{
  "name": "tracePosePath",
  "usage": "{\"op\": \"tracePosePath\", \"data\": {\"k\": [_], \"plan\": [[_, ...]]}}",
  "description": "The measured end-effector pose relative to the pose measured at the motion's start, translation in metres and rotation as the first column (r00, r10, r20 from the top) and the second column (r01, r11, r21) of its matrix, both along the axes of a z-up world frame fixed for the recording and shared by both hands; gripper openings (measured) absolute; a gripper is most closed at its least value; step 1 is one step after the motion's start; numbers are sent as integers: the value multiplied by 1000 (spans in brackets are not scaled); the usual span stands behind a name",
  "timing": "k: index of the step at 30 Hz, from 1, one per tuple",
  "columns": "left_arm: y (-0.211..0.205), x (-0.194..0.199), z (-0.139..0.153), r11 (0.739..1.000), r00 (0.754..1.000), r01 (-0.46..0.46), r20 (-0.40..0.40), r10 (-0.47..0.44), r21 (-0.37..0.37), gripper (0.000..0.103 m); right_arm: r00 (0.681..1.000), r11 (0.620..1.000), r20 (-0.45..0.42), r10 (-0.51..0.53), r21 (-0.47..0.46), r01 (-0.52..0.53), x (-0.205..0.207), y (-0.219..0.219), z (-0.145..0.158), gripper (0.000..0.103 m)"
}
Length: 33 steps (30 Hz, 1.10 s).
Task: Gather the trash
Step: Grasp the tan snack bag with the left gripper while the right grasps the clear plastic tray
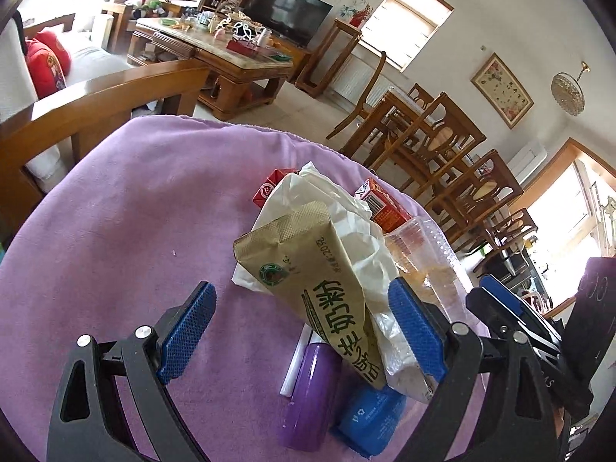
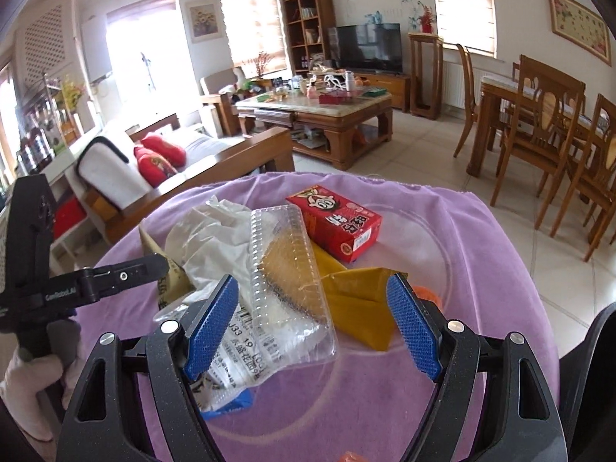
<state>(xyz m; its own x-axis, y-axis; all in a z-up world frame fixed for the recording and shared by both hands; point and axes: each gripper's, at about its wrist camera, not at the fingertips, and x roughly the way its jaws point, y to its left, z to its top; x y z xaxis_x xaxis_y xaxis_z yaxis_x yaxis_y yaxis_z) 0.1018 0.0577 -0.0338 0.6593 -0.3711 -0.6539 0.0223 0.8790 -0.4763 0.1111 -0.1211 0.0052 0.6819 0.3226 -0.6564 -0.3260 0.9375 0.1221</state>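
Living-room furniture is filling the background while we are working over a round table [image 2: 500,238] draped in a purple cloth, with the trash heaped near its middle. We are holding the left gripper [image 1: 302,331] with its blue pads standing apart around the tan milk-powder bag [image 1: 308,269], and nothing is being squeezed. We are holding the right gripper [image 2: 312,323] just as wide, its pads apart on either side of the clear plastic clamshell [image 2: 288,261]. We are judging everything here to be light: the clamshell is looking thin, springy and slippery, so we are favouring a grip across its narrow width near the closer end, gently enough not to crack it. Crumpled white paper [image 2: 215,238] and the yellow wrapper [image 2: 365,304] are looking soft and should crush easily anywhere. Toward the table's far edge the red carton [image 2: 335,227] is looking stiffer and boxy, best taken across its flat sides. On the bag we are reading "奶粉"; on the printed wrapper under the clamshell, "J33 19"; on the left gripper's arm, what looks like "GenRobot.AI".
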Motion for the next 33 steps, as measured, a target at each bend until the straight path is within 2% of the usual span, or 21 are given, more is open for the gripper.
{"op": "tracePosePath", "data": {"k": [2,3,4,6,10,12,18,28,33], "plan": [[1,1,-2,1000,1000,7,-3,-7,-9,85,1000,1000,-14,-4,6,4,6,1,-9,73],[0,1,-3,1000,1000,17,-4,-17,-12,74,1000,1000,-22,-6,9,6,9,2,-13,67],[-3,1,-5,1000,1000,27,-8,-27,-12,69,1000,1000,-30,-6,9,6,11,2,-16,65],[-3,2,-7,999,999,38,-9,-38,-15,65,999,1000,-38,-4,11,4,13,3,-23,57],[-6,4,-4,999,999,51,10,-51,-10,46,999,1000,-37,3,16,-3,14,4,-30,53],[-9,1,-1,999,998,47,32,-47,5,43,999,1000,-34,4,17,-3,14,4,-32,47],[-7,-8,6,999,996,44,75,-45,7,41,1000,998,-21,-6,58,7,10,-3,-31,42],[3,-39,36,999,989,22,148,-26,28,41,1000,987,11,-21,157,19,-15,-25,-17,42],[4,-57,53,999,983,19,184,-26,41,41,999,985,40,-8,175,1,-38,-31,-4,42]]}}
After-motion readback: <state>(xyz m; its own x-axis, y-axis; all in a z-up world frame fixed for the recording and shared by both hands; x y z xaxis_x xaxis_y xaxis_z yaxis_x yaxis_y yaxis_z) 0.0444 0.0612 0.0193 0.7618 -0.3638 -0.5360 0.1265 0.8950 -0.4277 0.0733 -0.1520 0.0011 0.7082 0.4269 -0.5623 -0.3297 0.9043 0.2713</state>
